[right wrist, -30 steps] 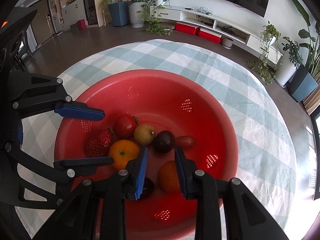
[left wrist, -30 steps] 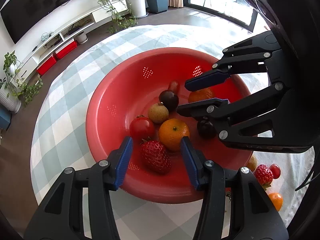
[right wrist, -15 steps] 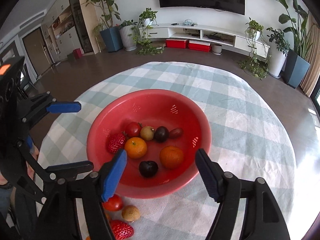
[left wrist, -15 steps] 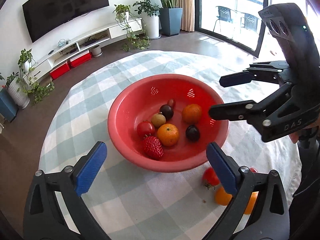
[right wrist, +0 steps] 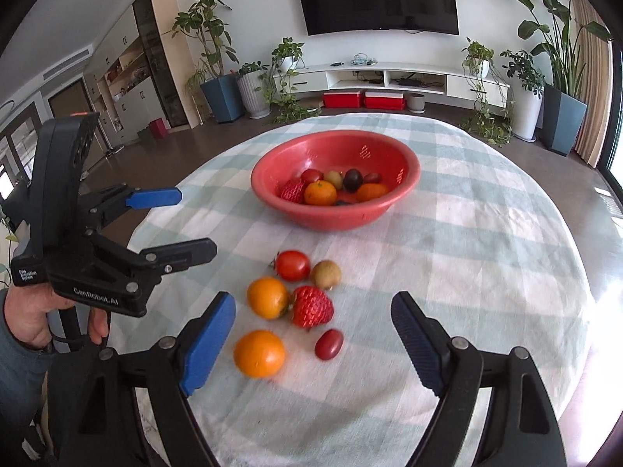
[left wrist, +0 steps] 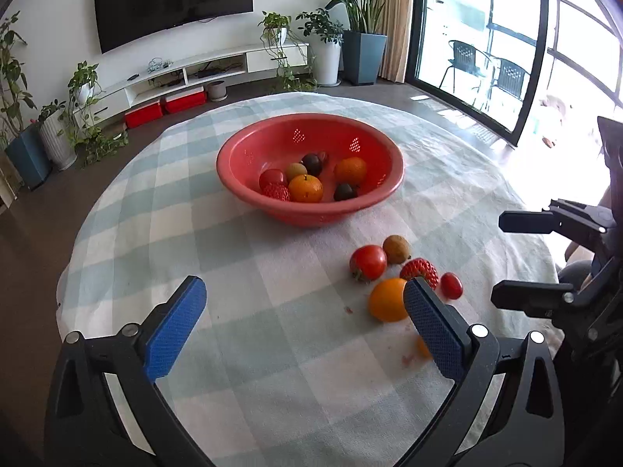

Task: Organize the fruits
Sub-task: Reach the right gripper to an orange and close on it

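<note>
Both my left gripper (left wrist: 303,330) and right gripper (right wrist: 313,344), jaws just opened, stand apart and empty. Loose fruit lies near the red bowl (right wrist: 405,190). The strawberry (right wrist: 311,307) looks soft; I judge a gentle grip across its middle safest.

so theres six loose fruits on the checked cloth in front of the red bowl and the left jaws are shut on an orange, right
Not quite. The left gripper is open and holds nothing: in the left wrist view its jaws stand wide apart over the checked cloth. The six loose fruits, including the nearest orange, do lie in front of the red bowl.
</note>
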### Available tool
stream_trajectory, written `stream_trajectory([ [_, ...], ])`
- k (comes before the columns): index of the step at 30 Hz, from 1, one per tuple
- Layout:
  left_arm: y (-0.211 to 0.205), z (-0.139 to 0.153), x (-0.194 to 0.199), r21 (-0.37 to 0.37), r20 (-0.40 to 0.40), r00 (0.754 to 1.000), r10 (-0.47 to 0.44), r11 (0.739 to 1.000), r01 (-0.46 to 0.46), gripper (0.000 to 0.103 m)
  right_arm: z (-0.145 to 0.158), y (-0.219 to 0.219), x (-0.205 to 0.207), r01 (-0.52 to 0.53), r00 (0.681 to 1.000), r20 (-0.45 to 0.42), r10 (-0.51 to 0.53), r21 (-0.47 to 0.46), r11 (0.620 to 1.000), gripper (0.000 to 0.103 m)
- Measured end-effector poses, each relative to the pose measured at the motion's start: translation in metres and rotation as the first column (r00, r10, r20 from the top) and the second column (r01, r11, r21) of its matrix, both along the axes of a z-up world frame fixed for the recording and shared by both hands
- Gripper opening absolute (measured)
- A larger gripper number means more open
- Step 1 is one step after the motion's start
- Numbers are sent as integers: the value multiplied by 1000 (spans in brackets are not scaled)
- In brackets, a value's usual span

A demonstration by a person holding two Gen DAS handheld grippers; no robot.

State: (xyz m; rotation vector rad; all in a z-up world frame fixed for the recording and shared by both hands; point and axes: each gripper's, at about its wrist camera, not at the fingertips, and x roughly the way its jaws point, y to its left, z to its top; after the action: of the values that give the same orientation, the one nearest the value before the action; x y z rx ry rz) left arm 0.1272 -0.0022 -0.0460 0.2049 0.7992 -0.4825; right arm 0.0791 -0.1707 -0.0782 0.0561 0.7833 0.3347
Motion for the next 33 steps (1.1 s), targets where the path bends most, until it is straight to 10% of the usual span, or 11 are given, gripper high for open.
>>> stream_trajectory([
  [33, 30, -16, -53, -67, -54, 992, 114, 991, -117, 103, -53, 51, 5, -38, 988, -154, 27, -67, 997, 43],
])
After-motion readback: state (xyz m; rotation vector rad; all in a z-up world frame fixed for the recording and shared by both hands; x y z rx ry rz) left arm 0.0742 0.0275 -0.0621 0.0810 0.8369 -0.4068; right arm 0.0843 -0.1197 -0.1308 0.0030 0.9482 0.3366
